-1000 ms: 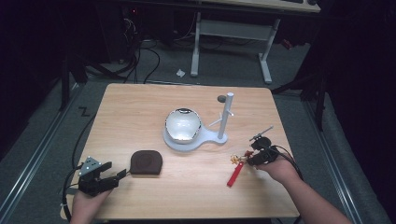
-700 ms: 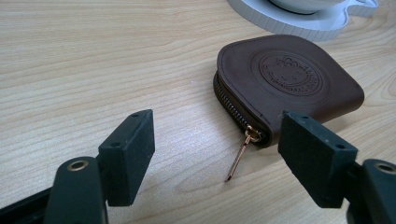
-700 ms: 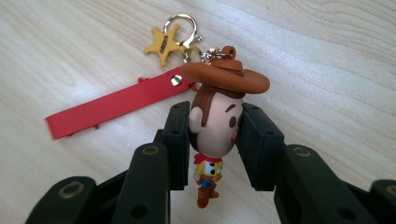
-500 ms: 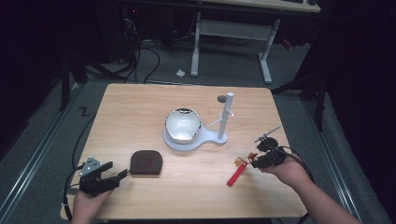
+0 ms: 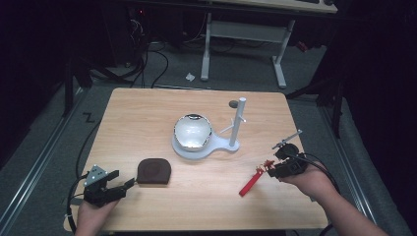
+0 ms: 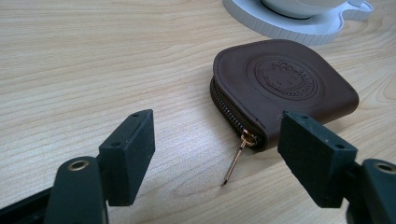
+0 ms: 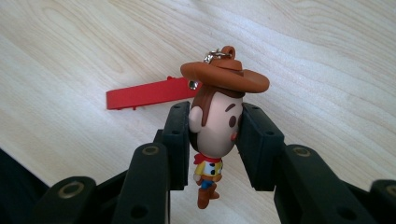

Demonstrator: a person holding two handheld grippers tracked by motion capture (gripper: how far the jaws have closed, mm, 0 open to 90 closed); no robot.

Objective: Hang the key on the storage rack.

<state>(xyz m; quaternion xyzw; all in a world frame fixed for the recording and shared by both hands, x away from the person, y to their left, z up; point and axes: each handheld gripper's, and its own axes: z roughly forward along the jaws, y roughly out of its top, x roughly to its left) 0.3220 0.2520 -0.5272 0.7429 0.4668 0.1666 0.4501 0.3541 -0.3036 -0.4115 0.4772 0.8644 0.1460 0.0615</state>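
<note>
Nearest edge of the counter (image 5: 147,113): left gripper (image 5: 118,187) low at the near-left corner, jaws wide apart with nothing between them, aimed at a brown zip pouch (image 5: 154,170) lying flat just ahead. In the left gripper view the pouch (image 6: 280,86) shows an embossed round emblem on top and its gold zipper pull (image 6: 237,157) lies on the wood between the jaws, touching neither. Near-right: right gripper (image 5: 269,167), jaws clamped on the head of a small cowboy figure (image 7: 216,126), brown hat up, boots hanging below the jaws. A red strap (image 5: 251,181) runs from the figure toward the near edge; its far end appears to rest on the wood. Mid-counter, well apart from both grippers: a white stand base (image 5: 204,147) carrying a shiny round bowl-like object (image 5: 192,131), with a white upright post (image 5: 237,122) at its right. Small dark disc (image 5: 233,103) just behind the post. Beyond the counter: grey floor, cables, a white desk frame (image 5: 246,34).
</note>
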